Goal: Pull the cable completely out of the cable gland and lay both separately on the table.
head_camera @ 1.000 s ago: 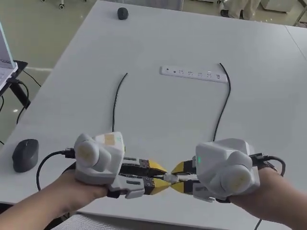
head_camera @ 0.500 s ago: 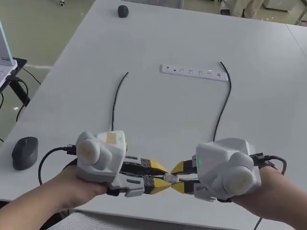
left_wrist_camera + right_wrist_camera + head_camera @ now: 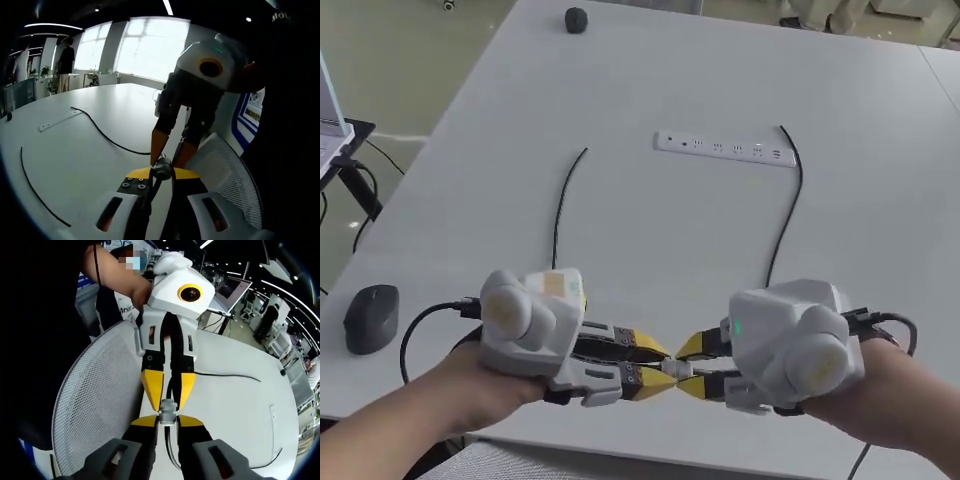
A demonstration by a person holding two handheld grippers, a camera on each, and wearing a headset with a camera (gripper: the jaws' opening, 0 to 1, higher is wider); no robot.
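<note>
guessing the left gripper (image 3: 650,377) clamped on the cable (image 3: 170,382) just slips, since the right gripper (image 3: 688,380) clamped on the gland (image 3: 168,410) squeezes it tighter.

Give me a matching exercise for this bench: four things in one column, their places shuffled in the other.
Things:
1. gland
2. power strip
3. mouse
4. dark lump

Places:
A. middle of the table
B. far end of the table
C. between the tips of the left hand-held gripper and the right hand-held gripper
D. near left corner of the table

Pairs: 1-C, 2-A, 3-D, 4-B
</note>
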